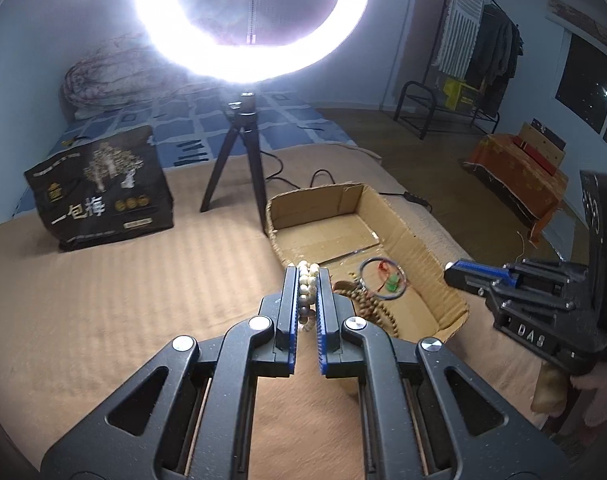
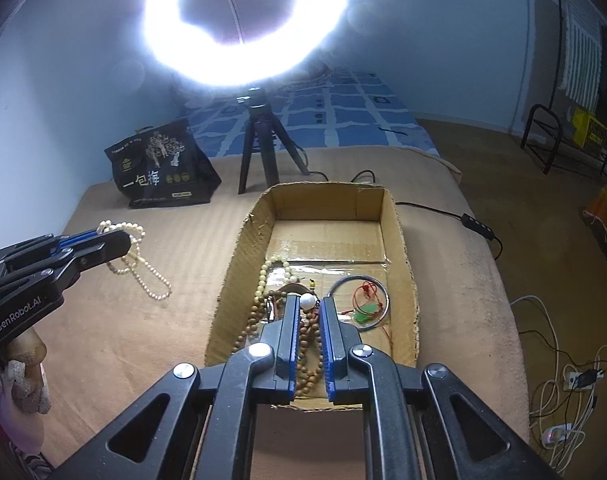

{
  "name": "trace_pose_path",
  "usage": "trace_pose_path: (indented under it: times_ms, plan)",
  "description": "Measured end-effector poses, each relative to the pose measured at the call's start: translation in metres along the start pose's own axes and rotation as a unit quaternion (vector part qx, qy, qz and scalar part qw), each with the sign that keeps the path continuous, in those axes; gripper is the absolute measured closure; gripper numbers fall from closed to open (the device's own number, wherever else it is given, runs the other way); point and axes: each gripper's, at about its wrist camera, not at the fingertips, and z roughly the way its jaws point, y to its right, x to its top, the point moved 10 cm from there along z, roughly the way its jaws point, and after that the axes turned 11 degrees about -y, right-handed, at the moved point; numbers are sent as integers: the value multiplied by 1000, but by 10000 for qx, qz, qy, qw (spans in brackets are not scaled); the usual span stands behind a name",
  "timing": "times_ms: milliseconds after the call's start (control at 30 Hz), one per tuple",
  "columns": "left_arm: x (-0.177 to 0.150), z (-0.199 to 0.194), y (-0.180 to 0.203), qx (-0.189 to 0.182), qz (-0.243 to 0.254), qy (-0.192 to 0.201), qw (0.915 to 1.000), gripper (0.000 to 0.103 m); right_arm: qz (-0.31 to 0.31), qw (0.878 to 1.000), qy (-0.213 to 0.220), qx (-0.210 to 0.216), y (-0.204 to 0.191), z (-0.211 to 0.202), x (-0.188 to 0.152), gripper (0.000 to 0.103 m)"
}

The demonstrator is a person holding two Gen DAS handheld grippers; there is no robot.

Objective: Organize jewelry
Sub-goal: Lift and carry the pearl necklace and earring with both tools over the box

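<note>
My left gripper [image 1: 307,270] is shut on a cream pearl necklace [image 1: 305,284] and holds it above the bed, left of the cardboard box [image 1: 407,236]. In the right wrist view the necklace [image 2: 143,268] hangs from the left gripper [image 2: 121,236]. My right gripper [image 2: 307,302] hovers over the box [image 2: 399,240] with its jaws a little apart around brown bead strands [image 2: 309,344] and a white bead [image 2: 307,301]; whether it grips them is unclear. A metal bangle [image 2: 359,300] with a red cord and green pendant [image 2: 365,312] lies in the box.
A ring light on a black tripod [image 1: 239,160] stands behind the box. A black printed bag [image 1: 103,188] sits at the back left of the tan blanket [image 1: 143,300]. Cables and a power strip [image 2: 563,412] lie on the floor at the right.
</note>
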Motion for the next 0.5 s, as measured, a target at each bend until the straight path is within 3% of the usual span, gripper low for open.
trace_pose_path:
  times_ms: [500]
  plan:
    - [34,41,32,-122,75,-52,9999,97,172,9998,-93,-31,20,14,0,95]
